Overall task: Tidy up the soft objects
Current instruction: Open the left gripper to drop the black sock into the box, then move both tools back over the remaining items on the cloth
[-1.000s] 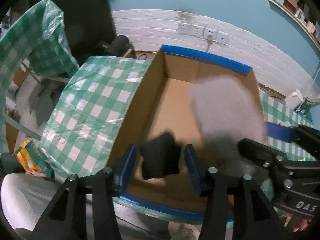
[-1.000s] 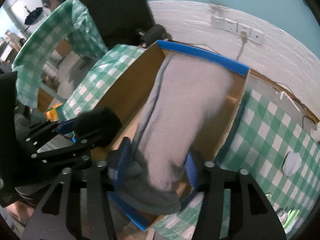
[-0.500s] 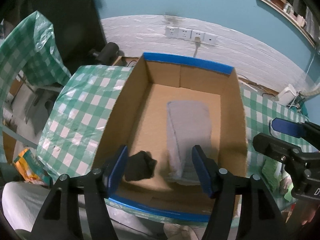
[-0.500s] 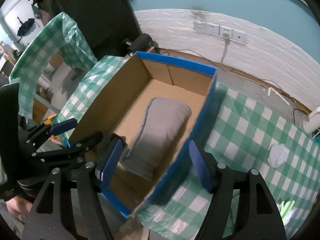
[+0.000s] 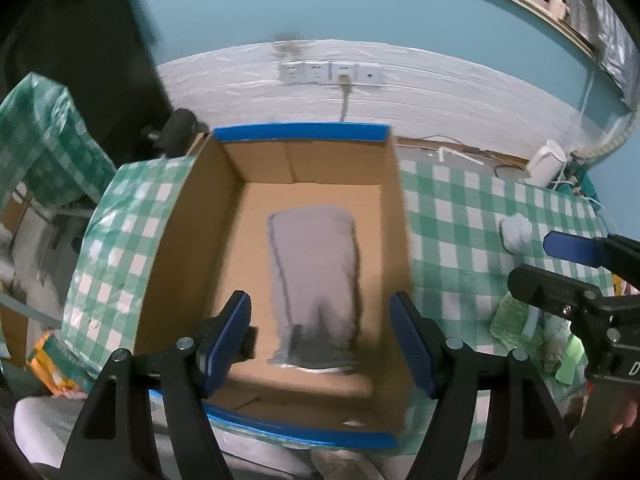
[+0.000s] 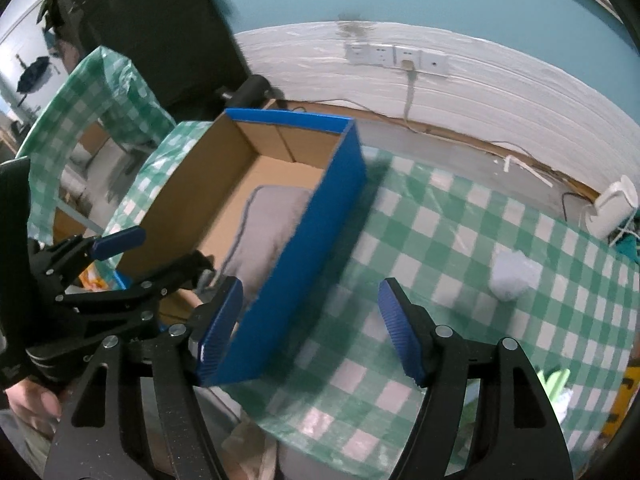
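Observation:
A cardboard box (image 5: 192,216) with blue-taped rims stands on the green checked table; its blue outer wall (image 6: 304,248) faces the right wrist view. A folded grey cloth (image 5: 316,276) lies flat inside on the box floor, also seen in the right wrist view (image 6: 268,224). A small black soft object (image 5: 249,343) lies in the box's near left corner, mostly hidden behind a finger. My left gripper (image 5: 320,340) is open and empty above the box's near end. My right gripper (image 6: 310,330) is open and empty, to the right of the box over its wall and the table.
A small pale blue-white soft wad (image 6: 512,276) lies on the checked cloth to the right, also visible in the left wrist view (image 5: 516,232). Green and yellow items (image 5: 516,320) lie at the table's right edge. A white device (image 6: 612,208) and wall sockets (image 5: 330,73) are at the back.
Both grippers let go: the grey cloth dropped from the right one and the black object from the left one into the box. Both opened wide and pulled back; the right one moved right.

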The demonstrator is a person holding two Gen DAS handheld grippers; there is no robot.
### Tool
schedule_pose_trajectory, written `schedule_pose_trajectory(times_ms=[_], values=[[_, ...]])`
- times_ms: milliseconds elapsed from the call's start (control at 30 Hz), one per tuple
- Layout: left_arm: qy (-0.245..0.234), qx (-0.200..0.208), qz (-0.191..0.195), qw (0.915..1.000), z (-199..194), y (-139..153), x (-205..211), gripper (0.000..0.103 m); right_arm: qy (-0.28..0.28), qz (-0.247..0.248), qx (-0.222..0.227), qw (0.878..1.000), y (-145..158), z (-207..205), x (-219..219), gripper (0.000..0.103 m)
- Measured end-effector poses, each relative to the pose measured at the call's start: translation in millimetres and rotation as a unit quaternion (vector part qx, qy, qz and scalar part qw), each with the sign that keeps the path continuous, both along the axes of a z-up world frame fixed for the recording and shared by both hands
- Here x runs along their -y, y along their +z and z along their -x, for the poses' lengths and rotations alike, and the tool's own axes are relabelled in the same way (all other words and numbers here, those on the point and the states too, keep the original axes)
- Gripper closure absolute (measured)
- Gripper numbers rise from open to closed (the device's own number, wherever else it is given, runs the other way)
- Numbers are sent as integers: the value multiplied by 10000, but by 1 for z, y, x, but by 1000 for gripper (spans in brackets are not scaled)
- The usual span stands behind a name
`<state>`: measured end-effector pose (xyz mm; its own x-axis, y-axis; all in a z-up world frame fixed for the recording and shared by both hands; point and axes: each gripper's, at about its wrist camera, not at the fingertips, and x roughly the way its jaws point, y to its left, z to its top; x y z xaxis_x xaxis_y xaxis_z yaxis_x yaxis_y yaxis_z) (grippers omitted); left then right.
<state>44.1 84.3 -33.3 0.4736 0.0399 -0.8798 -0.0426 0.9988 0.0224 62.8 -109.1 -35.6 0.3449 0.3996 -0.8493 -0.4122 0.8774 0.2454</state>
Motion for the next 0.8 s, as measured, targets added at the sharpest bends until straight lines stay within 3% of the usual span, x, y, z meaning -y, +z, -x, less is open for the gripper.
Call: schedule_pose_trajectory(times_ms=[367,800], values=[[-517,-12,-41,9987,-2,0,52,30,-469,-27,3,9989,5,6,64,31],[-1100,-125,-146,9937,-2,-8,114,26,-1173,53,-172,9929,-15,18,146,31]])
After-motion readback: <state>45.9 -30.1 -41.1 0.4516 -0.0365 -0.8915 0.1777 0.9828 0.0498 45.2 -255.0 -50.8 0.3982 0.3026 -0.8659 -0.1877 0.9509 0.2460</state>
